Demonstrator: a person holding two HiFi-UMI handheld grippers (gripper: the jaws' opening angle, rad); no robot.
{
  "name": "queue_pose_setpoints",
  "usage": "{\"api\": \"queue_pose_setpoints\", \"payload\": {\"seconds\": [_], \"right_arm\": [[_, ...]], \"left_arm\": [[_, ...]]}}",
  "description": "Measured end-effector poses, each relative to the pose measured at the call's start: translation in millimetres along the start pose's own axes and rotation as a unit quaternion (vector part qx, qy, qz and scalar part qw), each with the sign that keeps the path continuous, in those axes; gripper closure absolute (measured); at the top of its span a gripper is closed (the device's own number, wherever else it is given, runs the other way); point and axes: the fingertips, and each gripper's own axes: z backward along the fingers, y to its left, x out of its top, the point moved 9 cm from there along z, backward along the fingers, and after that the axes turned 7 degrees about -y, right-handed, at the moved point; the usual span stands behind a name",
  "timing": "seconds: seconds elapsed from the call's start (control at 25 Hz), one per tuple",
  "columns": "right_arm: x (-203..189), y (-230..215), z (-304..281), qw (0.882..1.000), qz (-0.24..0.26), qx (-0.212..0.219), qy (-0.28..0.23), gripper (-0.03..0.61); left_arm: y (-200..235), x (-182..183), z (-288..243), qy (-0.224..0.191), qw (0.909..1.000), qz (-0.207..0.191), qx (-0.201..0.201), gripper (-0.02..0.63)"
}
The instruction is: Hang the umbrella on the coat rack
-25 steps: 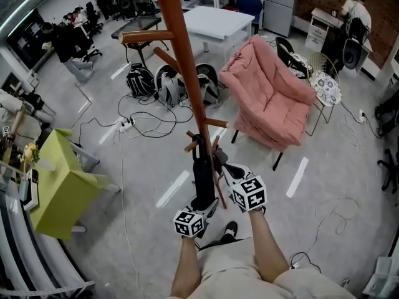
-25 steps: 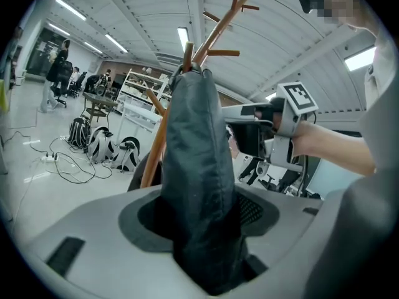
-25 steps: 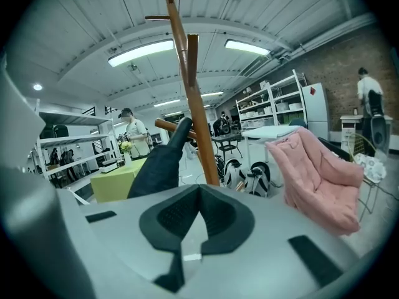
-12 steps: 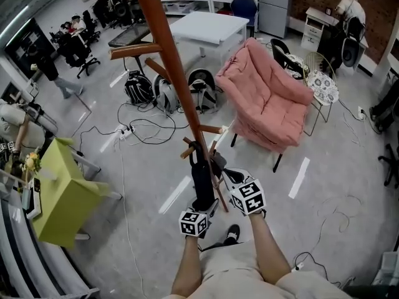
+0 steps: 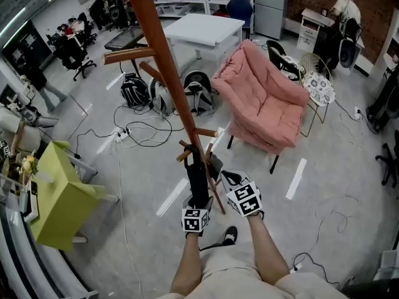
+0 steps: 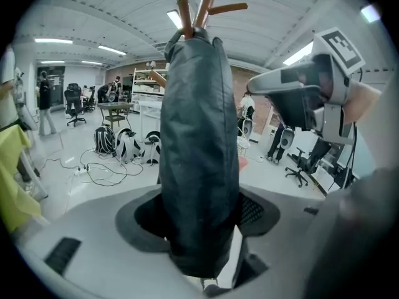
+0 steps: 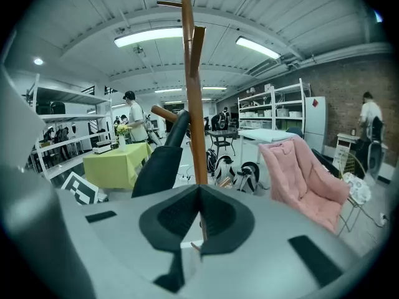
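One gripper, the left gripper (image 6: 199, 220), clamps the furled umbrella (image 6: 199, 136), right gripper (image 7: 198, 198) pinched shut alongside; released early, it may slip off the coat rack peg (image 6: 227, 7) above.

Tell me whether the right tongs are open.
No, the right tongs have their jaws pressed together, with the coat rack standing beyond them.

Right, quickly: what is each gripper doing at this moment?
Left gripper: jaws shut on the black umbrella.
Right gripper: jaws shut, nothing seen between them.
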Motion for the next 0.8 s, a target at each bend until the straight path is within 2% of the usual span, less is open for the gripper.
{"api": "queue_pose_setpoints", "payload": {"seconds": [0.24,0.8], "right_arm": [[1,-2,0,0.996,-0.077,0.025,-0.034,0.574],[2,1,-8,0.996,-0.080,0.027,-0.033,0.574]], "left_arm": [[5,-1,-1,-0.001,0.9999,-0.006,0.013,0.334],[18,6,11,-0.031,0.9989,0.006,0.034,0.333]]}}
